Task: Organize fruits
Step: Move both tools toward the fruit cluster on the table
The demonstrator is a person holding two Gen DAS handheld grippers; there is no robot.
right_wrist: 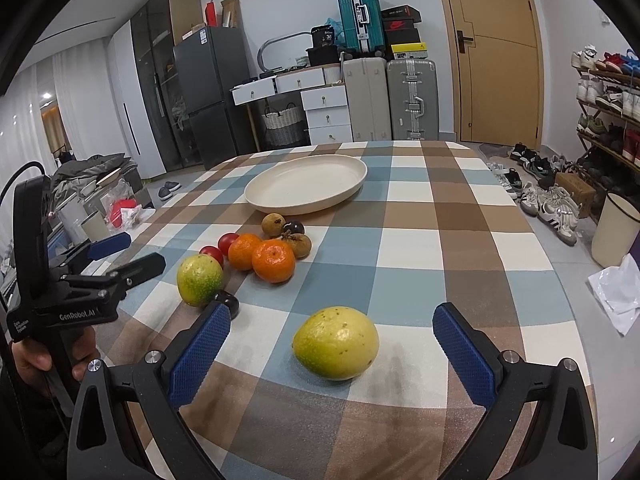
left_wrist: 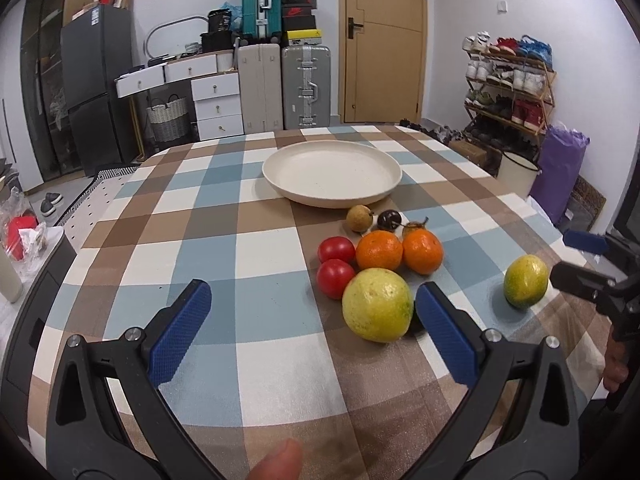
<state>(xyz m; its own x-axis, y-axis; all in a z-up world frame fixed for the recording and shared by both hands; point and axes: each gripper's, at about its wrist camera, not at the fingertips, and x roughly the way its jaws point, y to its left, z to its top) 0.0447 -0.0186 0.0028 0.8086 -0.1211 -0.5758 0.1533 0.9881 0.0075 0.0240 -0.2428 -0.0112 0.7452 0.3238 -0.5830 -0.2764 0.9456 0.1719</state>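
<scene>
A cream plate [left_wrist: 280,184] [right_wrist: 260,200] sits empty at the far middle of the checked table. In front of it cluster two oranges [left_wrist: 379,250] [right_wrist: 274,261], two tomatoes [left_wrist: 335,278] [right_wrist: 228,242] and small brown and dark fruits [left_wrist: 359,218] [right_wrist: 274,225]. A big yellow-green citrus [left_wrist: 378,304] [right_wrist: 199,280] lies just ahead of my left gripper [left_wrist: 313,293] [right_wrist: 141,250], which is open and empty, its right finger beside the fruit. A second yellow-green citrus [left_wrist: 525,281] [right_wrist: 336,342] lies apart, just ahead of my open right gripper [right_wrist: 332,312] [left_wrist: 565,254].
A small dark fruit [right_wrist: 230,302] rests against the big citrus. The checked tablecloth [left_wrist: 224,248] covers the table. Beyond it stand suitcases [left_wrist: 306,88], white drawers [left_wrist: 218,100] and a door. A shoe rack [left_wrist: 508,92] and a white bucket [right_wrist: 614,232] are to the right.
</scene>
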